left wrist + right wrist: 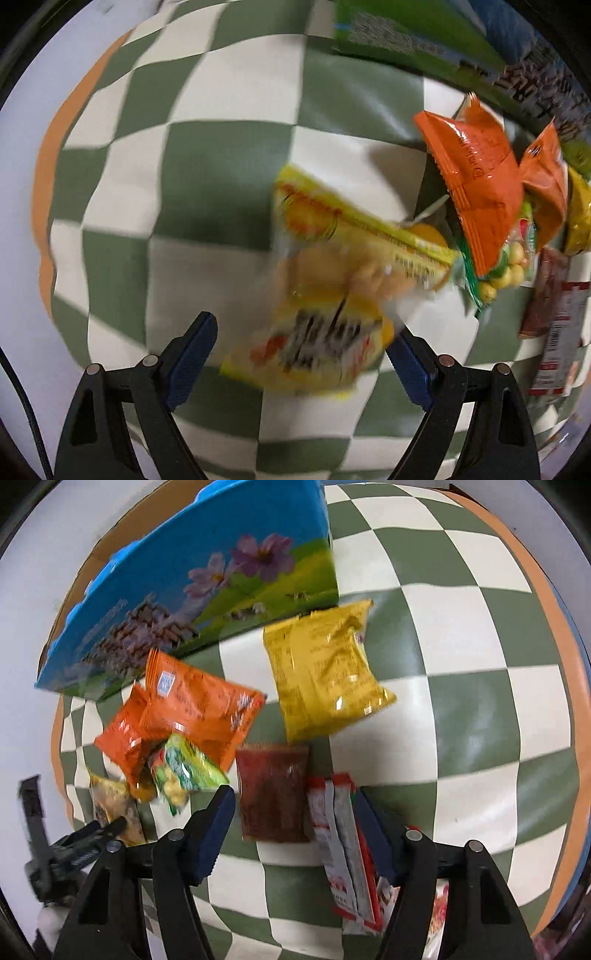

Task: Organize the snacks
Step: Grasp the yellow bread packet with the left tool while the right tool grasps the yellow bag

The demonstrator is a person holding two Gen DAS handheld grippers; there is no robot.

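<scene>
You are early in the sorting, by my reading: every packet you can see lies loose on the checked cloth of the table [480, 701], and the blue printed box [207, 590] at the far edge shows only its outer wall, so whether anything sits inside it cannot be told.

Your left hand-held gripper [306, 354] has its jaws spread wide, with the blurred yellow clear-windowed packet [332, 295] lying between and just ahead of them; neither pad visibly presses it. Your right hand-held gripper [293, 827] is also spread apart, straddling the dark red flat pouch [273, 794] and the thin red-and-white sachets [343, 842], which touch its right pad; nothing is clamped.

Near the box, two glossy orange foil bags [192, 709] overlap a green bag of round pale pieces [184, 771], and a puffy yellow pillow bag [325, 675] lies apart.

The foils look crinkly and slick, the pouch limp and flat, the sachets stiff and slim, the cloth smooth with soft ripples
</scene>
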